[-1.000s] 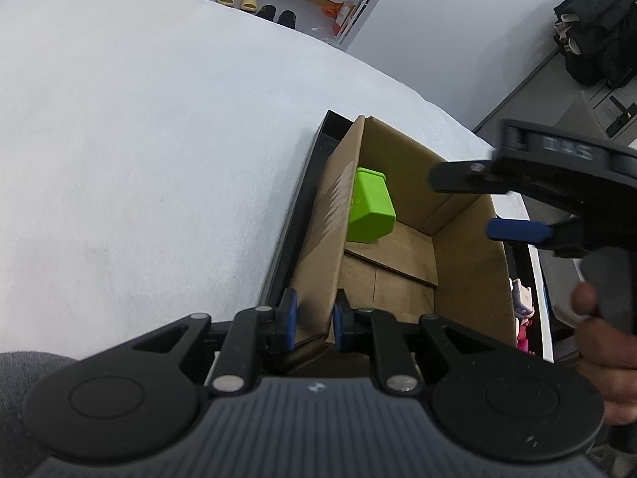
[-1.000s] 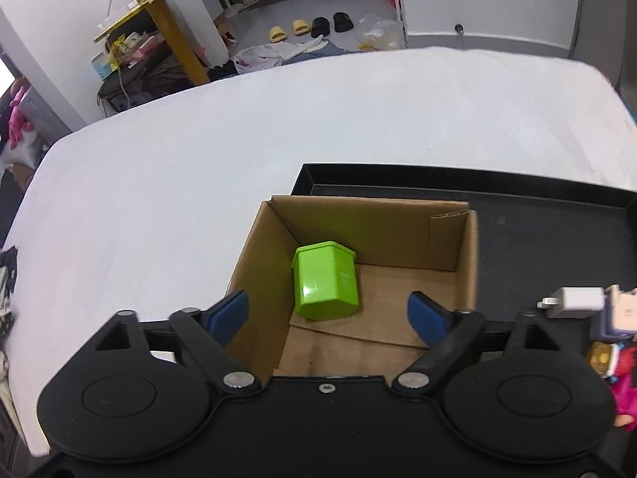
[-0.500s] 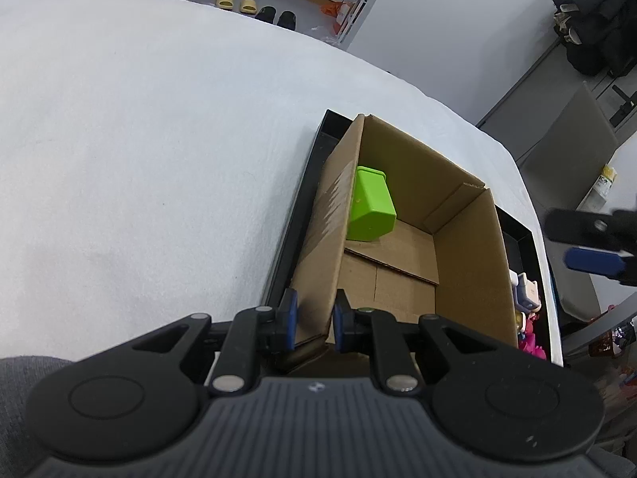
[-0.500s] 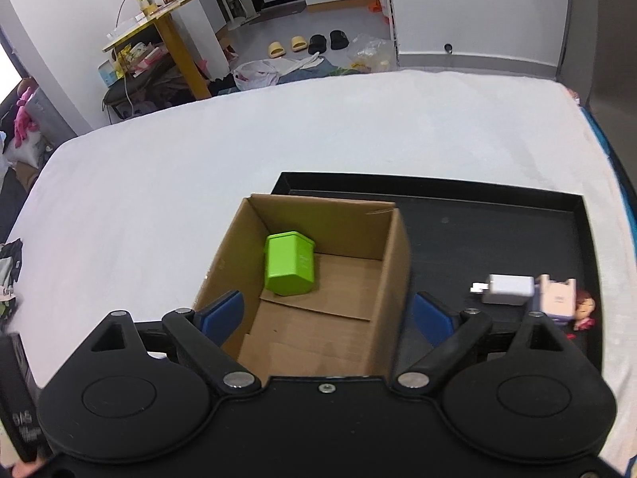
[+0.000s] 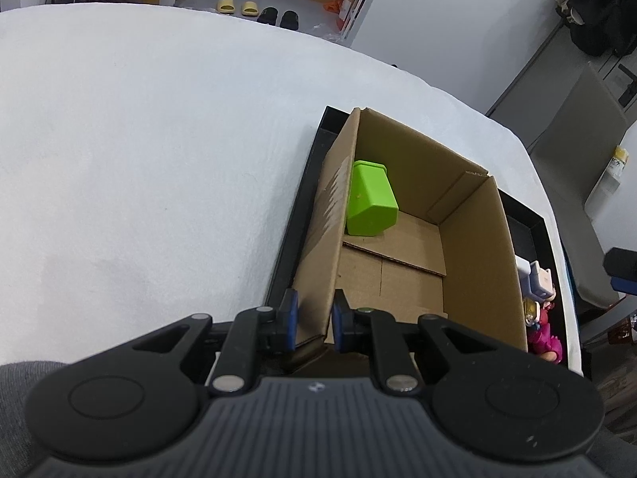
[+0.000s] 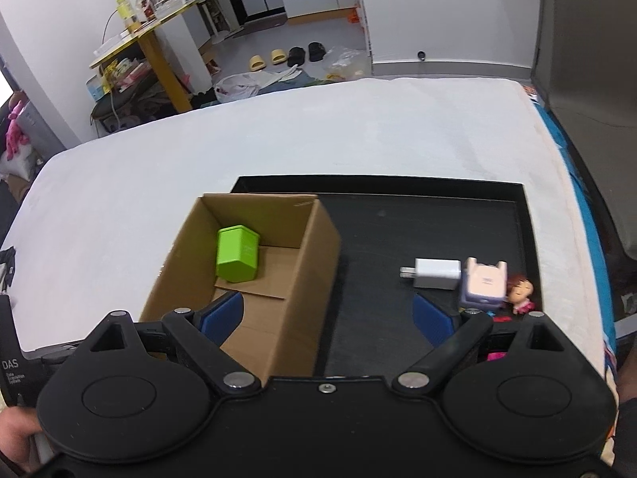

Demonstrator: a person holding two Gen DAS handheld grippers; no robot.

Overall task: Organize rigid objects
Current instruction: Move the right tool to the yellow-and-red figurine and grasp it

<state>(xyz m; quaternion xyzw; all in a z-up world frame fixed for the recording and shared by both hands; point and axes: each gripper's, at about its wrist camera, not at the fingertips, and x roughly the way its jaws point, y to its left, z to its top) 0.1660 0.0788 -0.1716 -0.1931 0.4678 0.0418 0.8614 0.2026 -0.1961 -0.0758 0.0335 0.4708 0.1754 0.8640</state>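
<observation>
One green container (image 6: 236, 254) lies inside the cardboard box (image 5: 473, 247) on your black tray (image 6: 430, 215). Your left tongs (image 5: 312, 320) pinch the box's near wall; your right tongs (image 6: 326, 314) hang spread wide, holding nothing. Box wall half hides the small toys (image 5: 543, 318) in your left view.

Slippers (image 6: 287, 57) beside yellow table (image 6: 149, 36)

Beyond the white tabletop (image 6: 318, 127) I see a grey floor (image 6: 310, 36), white walls (image 6: 446, 4) and a yellow side table (image 6: 155, 28) cluttered with bottles. Yellow slippers (image 6: 268, 59) and black slippers (image 6: 306, 52) sit on the floor. A grey chair (image 5: 577, 159) stands nearby.
</observation>
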